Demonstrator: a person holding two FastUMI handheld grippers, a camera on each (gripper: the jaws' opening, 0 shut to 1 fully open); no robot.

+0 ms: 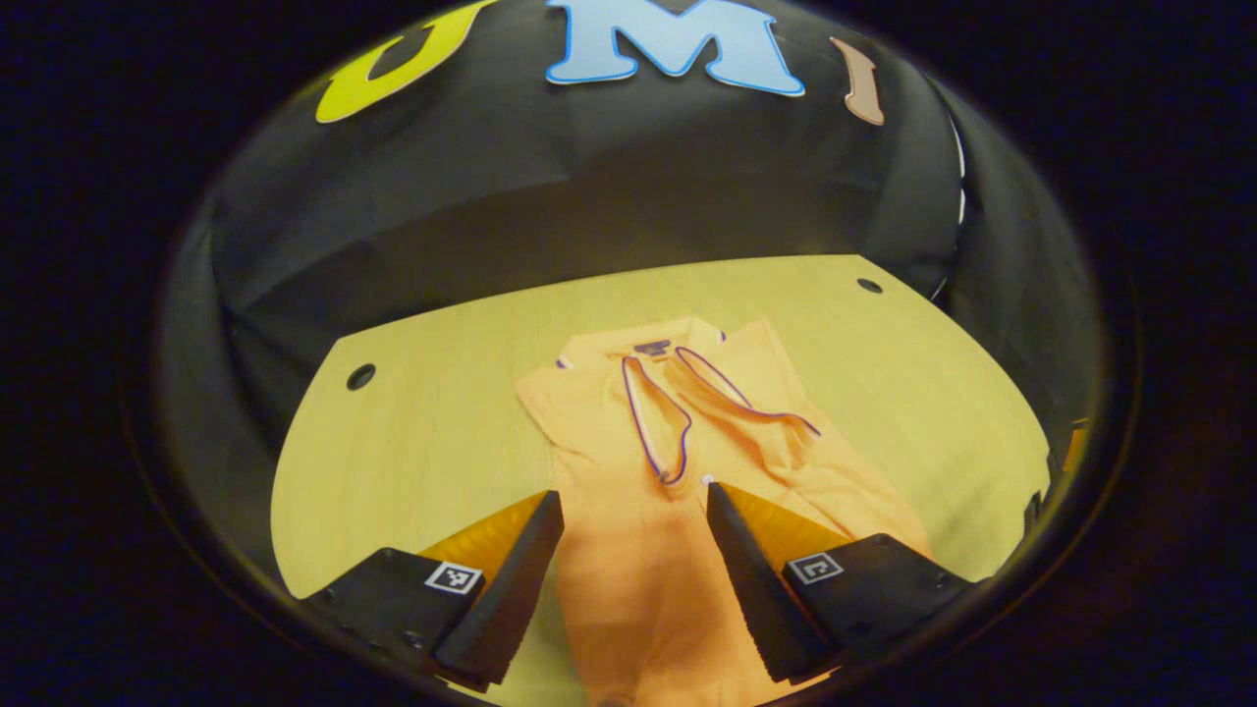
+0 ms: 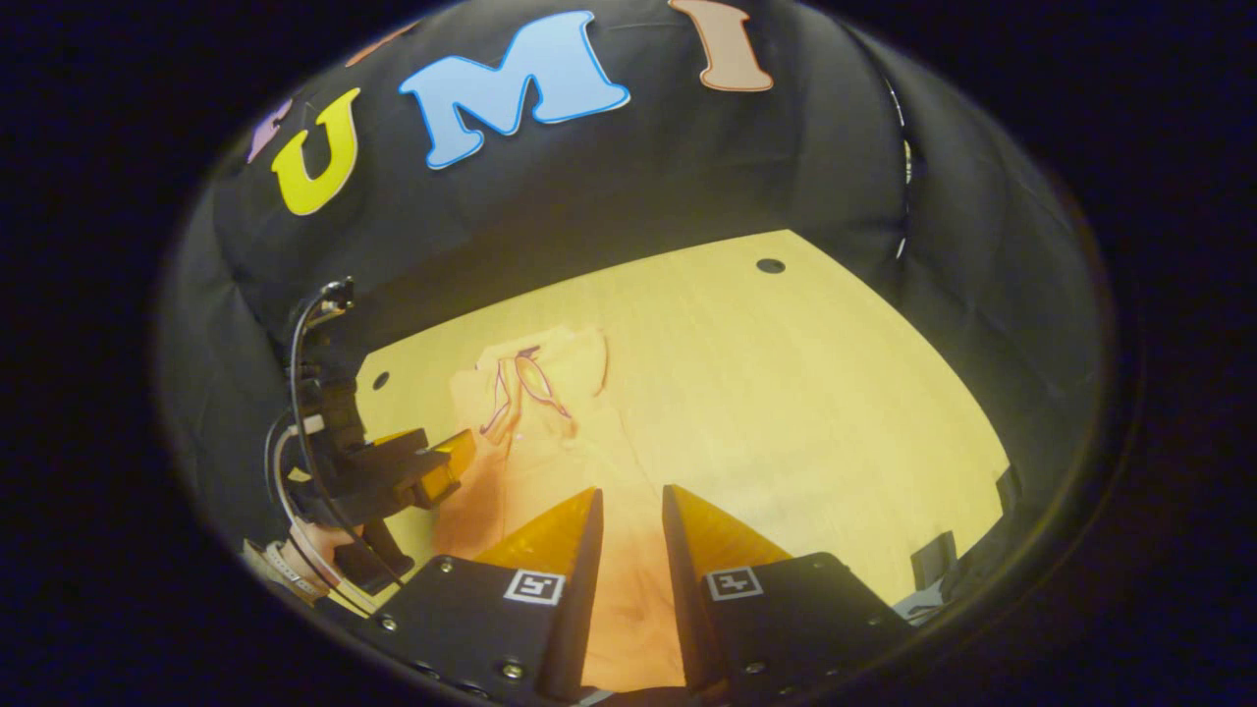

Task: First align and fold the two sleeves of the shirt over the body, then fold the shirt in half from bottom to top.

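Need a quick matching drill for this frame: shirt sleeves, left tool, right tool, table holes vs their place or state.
Things:
1. sleeves
2. left tool
3. right tool
4. table holes

States:
A. open wide above the orange shirt
B. at the far corners
C. folded onto the body
D. narrow gap, over the shirt's lower part

Pairs: 1-C, 2-A, 3-D, 4-B
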